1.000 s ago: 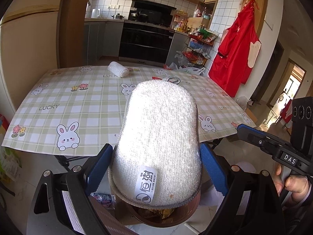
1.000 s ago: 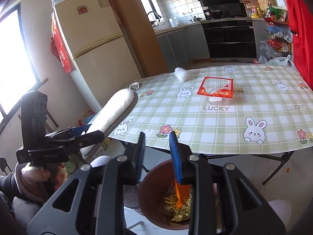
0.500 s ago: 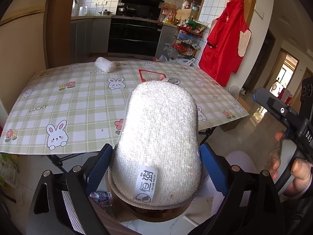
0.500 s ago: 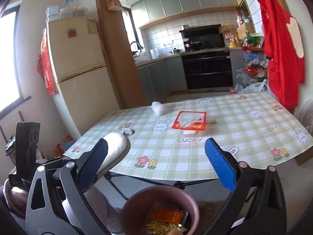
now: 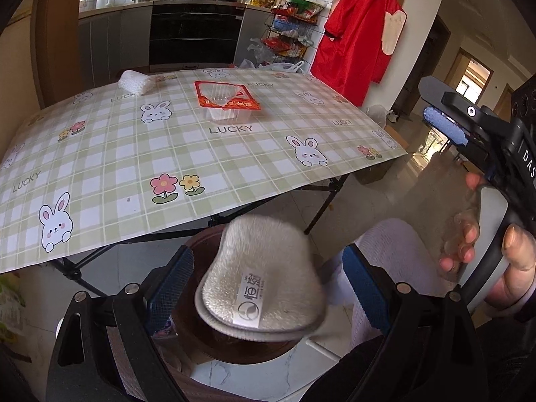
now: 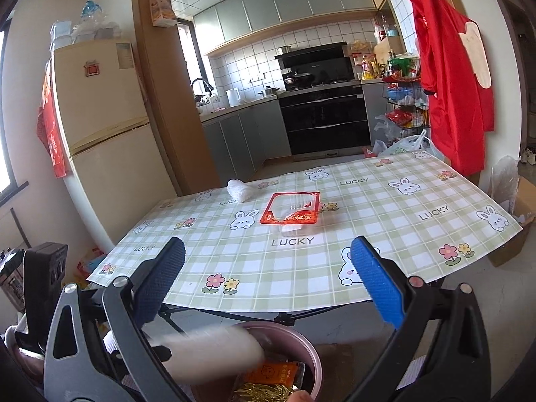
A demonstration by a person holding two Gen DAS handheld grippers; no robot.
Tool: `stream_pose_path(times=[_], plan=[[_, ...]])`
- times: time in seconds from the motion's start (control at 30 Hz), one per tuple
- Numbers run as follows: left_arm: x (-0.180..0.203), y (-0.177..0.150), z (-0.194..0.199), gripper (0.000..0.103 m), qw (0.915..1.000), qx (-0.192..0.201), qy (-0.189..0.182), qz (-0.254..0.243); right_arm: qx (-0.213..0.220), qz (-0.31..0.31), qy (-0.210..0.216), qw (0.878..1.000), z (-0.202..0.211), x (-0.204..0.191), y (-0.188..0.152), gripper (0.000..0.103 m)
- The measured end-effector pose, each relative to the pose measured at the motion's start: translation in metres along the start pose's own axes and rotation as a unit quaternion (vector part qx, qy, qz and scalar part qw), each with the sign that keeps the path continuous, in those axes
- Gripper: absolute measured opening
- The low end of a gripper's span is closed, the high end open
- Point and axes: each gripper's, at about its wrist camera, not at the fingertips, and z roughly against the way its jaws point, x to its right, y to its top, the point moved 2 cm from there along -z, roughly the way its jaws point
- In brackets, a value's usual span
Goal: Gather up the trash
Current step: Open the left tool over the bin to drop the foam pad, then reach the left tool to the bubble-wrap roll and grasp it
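Here goes the drop. The left gripper [image 5: 268, 253] points down over the pink bin [image 6: 284, 326], jaws spread wide, and the white scrubbing pad [image 5: 261, 278] sits between them but touches neither. There is a gap on each side. The pad is smeared with motion while the fingers are sharp, so I read it as loose and on its way into the bin mouth. From the right wrist view it shows as a white blur crossing the bin's near rim.

The right gripper [image 6: 268, 243] is empty. Its jaws have just been opening and now stand fully apart, nothing between them, aimed past the bin at the table [image 5: 234, 167]. Down in the bin lie an orange packet [image 6: 271, 372] and a crumpled gold foil wrapper [image 6: 264, 393], so some of the collecting is already done.

What's left? Beyond the bin, out in the middle of the tabletop, sits a clear plastic tray with a torn red film lid [image 6: 291, 212]. Farther from the bin again, near the table's far edge, is a white foam wad [image 6: 239, 189]. Both look untouched.

The step in hand, as I judge it, is the release over the bin. Next comes a reach away from the bin for the tray, the nearer piece. It is light and flimsy, so a jaw over one wall and a gentle squeeze should lift it without crushing it or flicking it away across the cloth.
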Motion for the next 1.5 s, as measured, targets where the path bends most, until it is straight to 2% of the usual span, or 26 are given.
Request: stream_pose_path(times=[0.17, 0.3, 0.43, 0.73, 0.97, 1.1, 1.27, 1.37, 1.5], plan=[[-0.009, -0.001, -0.001, 0.096, 0.9996, 0.005, 0.019, 0.021, -0.007, -0.006, -0.002, 1.000, -0.002, 0.003, -0.005, 0.098], [-0.024, 0.001, 0.008, 0.097, 0.9971, 0.030, 0.046, 0.052, -0.013, -0.010, -0.009, 1.000, -0.005, 0.006, -0.008, 0.098], [-0.034, 0.000, 0.016, 0.097, 0.9940, 0.049, 0.057, 0.080, -0.022, -0.016, -0.011, 1.000, -0.008, 0.009, -0.013, 0.098], [-0.051, -0.007, 0.014, 0.097, 0.9893, 0.050, 0.072, 0.117, -0.043, -0.013, -0.014, 0.999, -0.017, 0.011, -0.022, 0.098], [-0.067, -0.014, 0.002, 0.097, 0.9867, 0.035, 0.065, 0.145, -0.066, -0.002, -0.014, 0.998, -0.035, 0.014, -0.028, 0.098], [-0.078, -0.009, -0.005, 0.097, 0.9870, 0.037, 0.082, 0.133, -0.082, 0.011, -0.017, 0.996, -0.054, 0.020, -0.024, 0.098], [-0.102, 0.014, -0.011, 0.097, 0.9841, 0.041, 0.115, 0.129, -0.099, -0.005, -0.012, 0.995, -0.093, 0.036, -0.009, 0.098], [-0.118, 0.037, -0.014, 0.097, 0.9793, 0.056, 0.147, 0.127, -0.119, -0.022, 0.005, 0.993, -0.129, 0.050, 0.002, 0.098], [-0.138, 0.076, -0.032, 0.097, 0.9804, 0.052, 0.163, 0.098, -0.157, -0.045, 0.001, 0.986, -0.194, 0.069, 0.015, 0.098]])
